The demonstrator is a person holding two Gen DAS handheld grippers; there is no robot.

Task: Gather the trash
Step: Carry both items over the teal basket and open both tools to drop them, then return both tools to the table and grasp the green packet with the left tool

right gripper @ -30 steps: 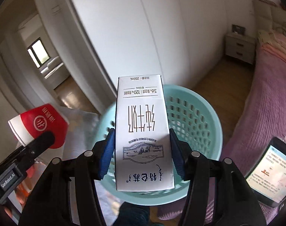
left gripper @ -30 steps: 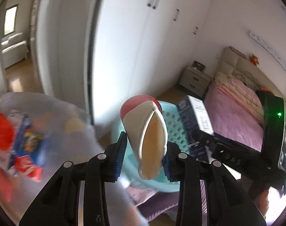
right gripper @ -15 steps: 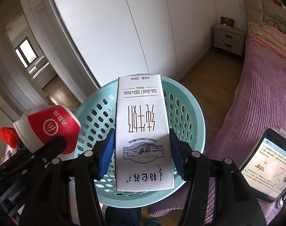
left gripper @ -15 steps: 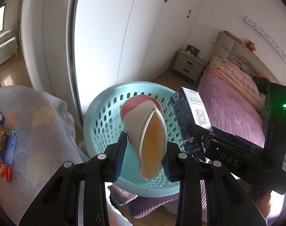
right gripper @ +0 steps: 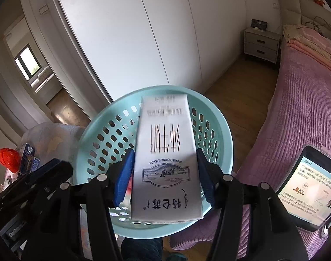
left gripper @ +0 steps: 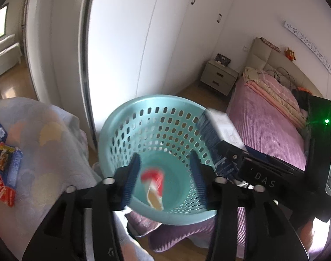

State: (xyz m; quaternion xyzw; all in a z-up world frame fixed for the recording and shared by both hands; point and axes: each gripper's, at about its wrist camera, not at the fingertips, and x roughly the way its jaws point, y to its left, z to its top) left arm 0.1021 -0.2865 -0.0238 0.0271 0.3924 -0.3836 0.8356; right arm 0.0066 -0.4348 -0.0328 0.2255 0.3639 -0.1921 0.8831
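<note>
Over the teal basket (left gripper: 122, 126) both grippers point down to drop trash; left gripper (left gripper: 164, 181) has just been opening, jaws wide apart, red-and-white cup (left gripper: 153, 187) falling free inside; right gripper (right gripper: 164, 176) has just been easing open, milk carton (right gripper: 165, 158) between its pads, whether gripped I cannot tell.

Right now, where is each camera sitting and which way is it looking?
Left wrist view: rides the left gripper, looking down into the teal basket, where the red and white cup falls; its jaws have just been opening, clear of the cup.
Right wrist view: rides the right gripper, looking down at the milk carton between its opening pads.
Both show the basket, wardrobe and pink bed.
</note>
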